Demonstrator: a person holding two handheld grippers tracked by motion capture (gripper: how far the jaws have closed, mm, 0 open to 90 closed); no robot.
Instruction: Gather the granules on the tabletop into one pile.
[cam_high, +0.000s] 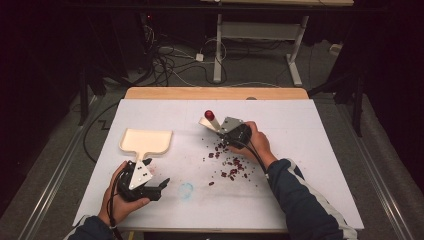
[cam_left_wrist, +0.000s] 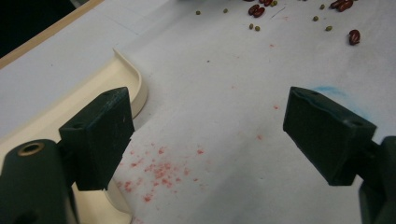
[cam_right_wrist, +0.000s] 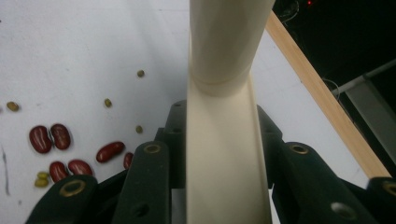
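White table (cam_high: 300, 190): my work surface, seen from above. Cream dustpan (cam_high: 146, 141): lies flat at left, its handle just ahead of my left gripper (cam_high: 159, 186), whose jaws stand spread with nothing between them. Cream brush (cam_high: 211, 122), red-tipped: pinched by its handle in my right gripper (cam_high: 223, 131), jaws pressed against both sides. Red beans (cam_high: 230, 167): scattered just below that gripper, with small green beans (cam_right_wrist: 108, 102) among them.

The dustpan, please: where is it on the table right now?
In the high view the cream dustpan lies on the table's left half, its handle toward the open left gripper, with the scattered beans to its right.
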